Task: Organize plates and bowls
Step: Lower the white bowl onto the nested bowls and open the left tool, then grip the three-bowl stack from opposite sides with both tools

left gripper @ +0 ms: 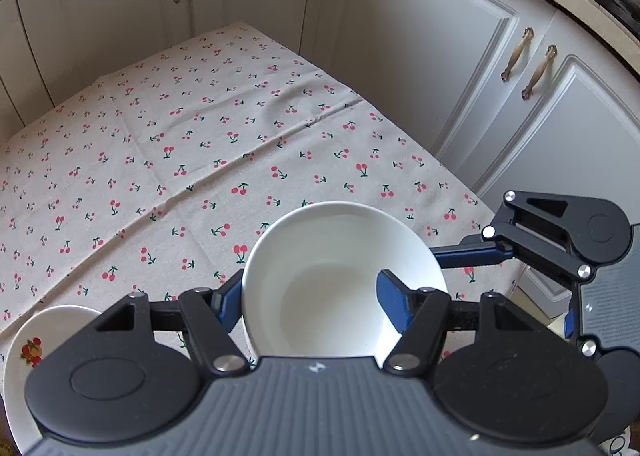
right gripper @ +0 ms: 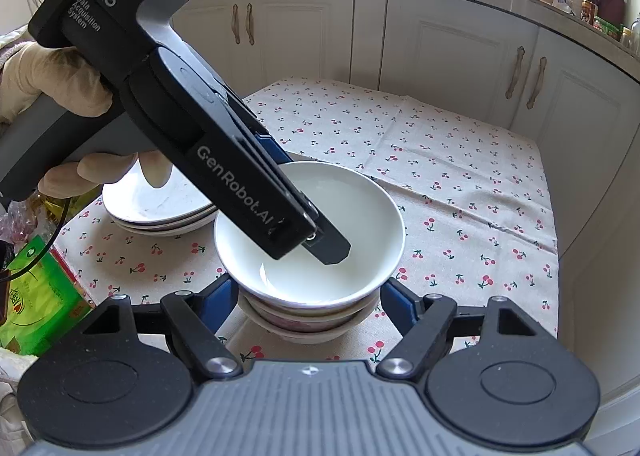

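Left gripper (right gripper: 320, 240) body showing white lettering in right wrist view: "DAS" with smaller "Data Acquisition System" beneath on upper black housing; "GenRobot.AI" running along lower arm. Green package (right gripper: 36, 296) at left edge carrying print, too blurred for reading.

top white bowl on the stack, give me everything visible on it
The white bowl is plain, glossy and ceramic-looking, round with a flared rim, empty inside. It sits upright on top of a stack of bowls on the cherry-print tablecloth. The left hand-held gripper grips its rim, one blue finger inside and the other outside. The right hand-held gripper flanks the stack below it, open; contact is unclear.
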Demonstrator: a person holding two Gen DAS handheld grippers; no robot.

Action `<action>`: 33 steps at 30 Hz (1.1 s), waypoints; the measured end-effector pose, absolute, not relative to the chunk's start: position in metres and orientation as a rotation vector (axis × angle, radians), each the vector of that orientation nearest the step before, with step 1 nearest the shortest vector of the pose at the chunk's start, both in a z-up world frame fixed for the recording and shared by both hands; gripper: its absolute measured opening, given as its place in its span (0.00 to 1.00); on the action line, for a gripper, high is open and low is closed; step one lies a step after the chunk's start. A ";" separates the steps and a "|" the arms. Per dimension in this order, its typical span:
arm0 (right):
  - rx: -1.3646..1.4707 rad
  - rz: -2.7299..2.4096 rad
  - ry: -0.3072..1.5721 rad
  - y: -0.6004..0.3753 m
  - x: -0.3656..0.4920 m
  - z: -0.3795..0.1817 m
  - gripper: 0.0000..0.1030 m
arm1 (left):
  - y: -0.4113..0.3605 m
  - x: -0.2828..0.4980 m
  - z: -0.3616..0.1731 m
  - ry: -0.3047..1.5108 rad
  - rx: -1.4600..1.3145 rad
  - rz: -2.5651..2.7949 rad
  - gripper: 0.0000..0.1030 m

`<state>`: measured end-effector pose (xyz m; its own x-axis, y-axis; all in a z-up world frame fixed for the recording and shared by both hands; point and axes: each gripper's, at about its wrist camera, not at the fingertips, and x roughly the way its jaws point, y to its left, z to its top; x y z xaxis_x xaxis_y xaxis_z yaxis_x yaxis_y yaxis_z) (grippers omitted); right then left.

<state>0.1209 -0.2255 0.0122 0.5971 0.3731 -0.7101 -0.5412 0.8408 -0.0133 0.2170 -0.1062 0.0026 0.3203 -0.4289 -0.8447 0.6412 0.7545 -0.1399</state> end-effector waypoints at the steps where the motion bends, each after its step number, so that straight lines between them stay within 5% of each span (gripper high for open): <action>1: -0.236 0.536 0.764 -0.225 0.121 0.012 0.80 | -0.106 0.218 0.003 1.026 0.238 -0.712 0.65; 9: -0.228 0.532 0.764 -0.226 0.121 0.013 0.80 | -0.105 0.218 0.002 1.017 0.241 -0.715 0.72; 21: -0.232 0.550 0.678 -0.227 0.105 0.026 0.99 | -0.080 0.199 0.026 0.837 0.220 -0.732 0.87; 33: -0.206 0.418 0.615 -0.239 0.076 0.004 1.00 | -0.041 0.138 0.023 0.601 0.190 -0.774 0.96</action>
